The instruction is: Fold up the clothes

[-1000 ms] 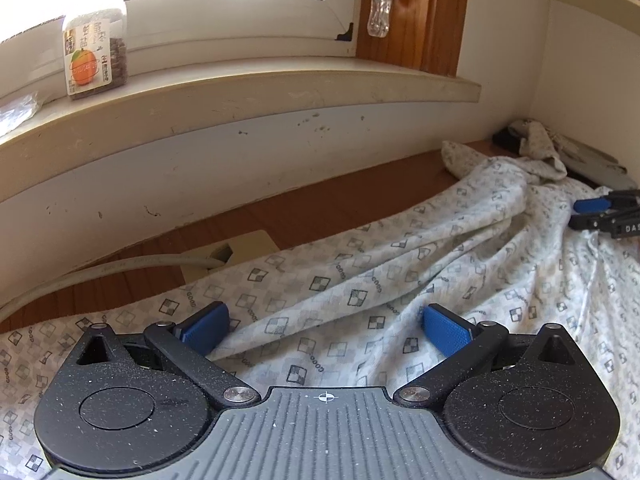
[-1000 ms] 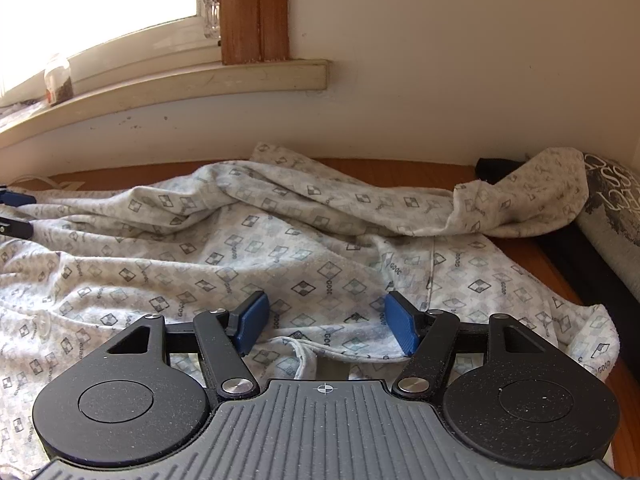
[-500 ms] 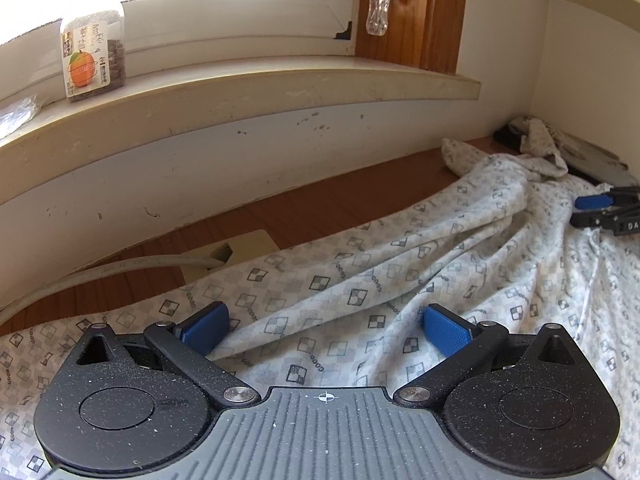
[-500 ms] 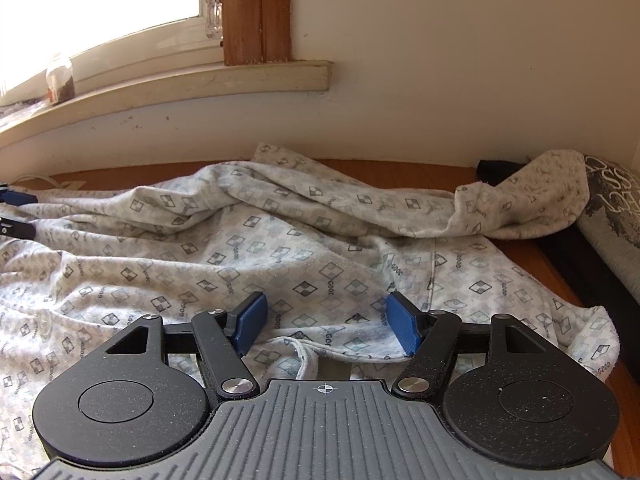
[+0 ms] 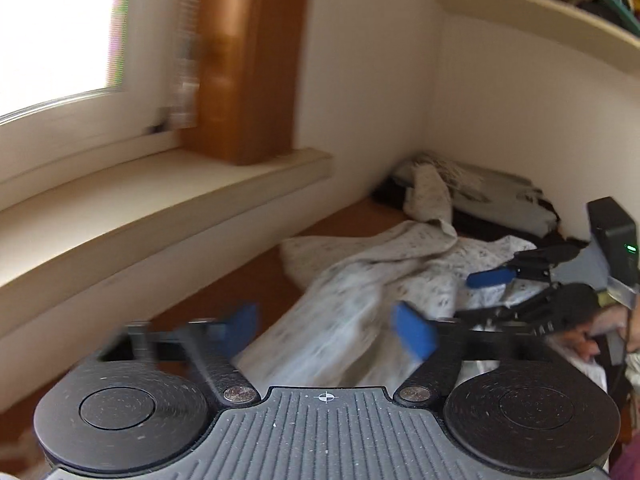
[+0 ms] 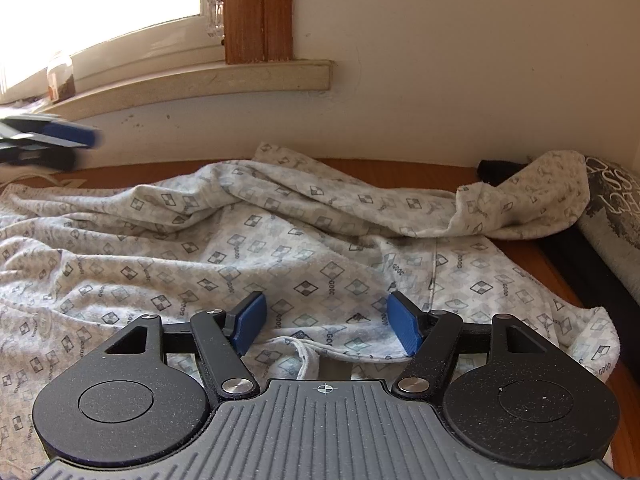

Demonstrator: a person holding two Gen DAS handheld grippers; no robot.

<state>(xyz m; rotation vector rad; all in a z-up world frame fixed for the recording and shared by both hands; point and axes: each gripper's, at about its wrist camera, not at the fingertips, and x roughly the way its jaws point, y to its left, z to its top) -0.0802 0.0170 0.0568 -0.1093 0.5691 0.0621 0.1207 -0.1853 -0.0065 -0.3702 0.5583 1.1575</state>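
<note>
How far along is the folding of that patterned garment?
Barely begun. Done: nothing folded yet; the patterned garment lies rumpled across the wooden surface. In hand: the right gripper sits open over its near edge, and the left gripper, whose jaws have just been closing, is blurred above the cloth, apparently holding nothing. Left: flatten it, make every fold.

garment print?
Off-white garment with small grey checkered diamonds; clearest in right wrist view.

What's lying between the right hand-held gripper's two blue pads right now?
In the right wrist view, the patterned garment lies between the right hand-held gripper pads, its hem edge bunched near the base; the pads stand apart.
</note>
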